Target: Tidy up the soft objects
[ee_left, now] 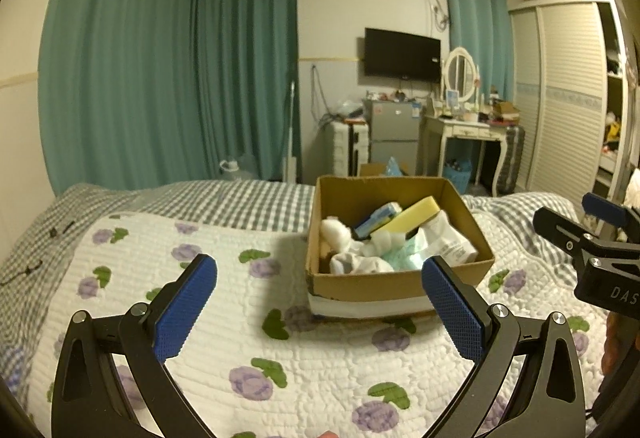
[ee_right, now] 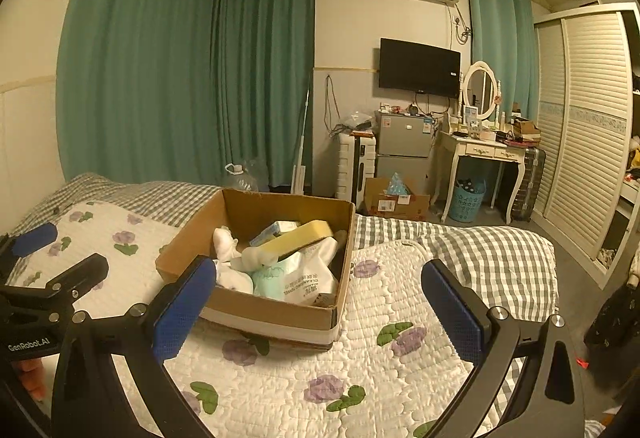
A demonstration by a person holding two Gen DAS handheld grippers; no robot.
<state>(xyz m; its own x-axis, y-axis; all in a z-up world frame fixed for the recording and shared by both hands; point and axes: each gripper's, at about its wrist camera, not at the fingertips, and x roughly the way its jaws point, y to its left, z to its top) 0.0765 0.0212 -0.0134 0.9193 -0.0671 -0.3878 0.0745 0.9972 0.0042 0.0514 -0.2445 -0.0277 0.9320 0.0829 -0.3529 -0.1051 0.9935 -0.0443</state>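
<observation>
A brown cardboard box [ee_left: 400, 284] [ee_right: 264, 308] stands on the white flowered quilt [ee_left: 192, 238] [ee_right: 400, 302]. It holds a yellow sponge [ee_left: 416, 216] [ee_right: 300, 236], white socks [ee_left: 352, 262] [ee_right: 232, 278], a white tissue pack [ee_left: 456, 244] [ee_right: 308, 286], a pale green pack [ee_left: 404, 256] [ee_right: 268, 282] and a blue-and-white item [ee_left: 378, 218] [ee_right: 276, 230]. My left gripper [ee_left: 320, 306] is open and empty, in front of the box. My right gripper [ee_right: 318, 308] is open and empty; its left finger overlaps the box's near corner. The right gripper shows at the left view's right edge [ee_left: 588, 234]; the left gripper shows at the right view's left edge [ee_right: 52, 258].
A grey checked sheet [ee_left: 224, 198] [ee_right: 488, 250] covers the bed beyond the quilt. Green curtains [ee_left: 160, 70], a fridge [ee_right: 404, 146], a dressing table [ee_right: 484, 154], a blue basket [ee_right: 466, 200], a floor box [ee_right: 394, 200] and a wardrobe [ee_right: 588, 118] stand behind.
</observation>
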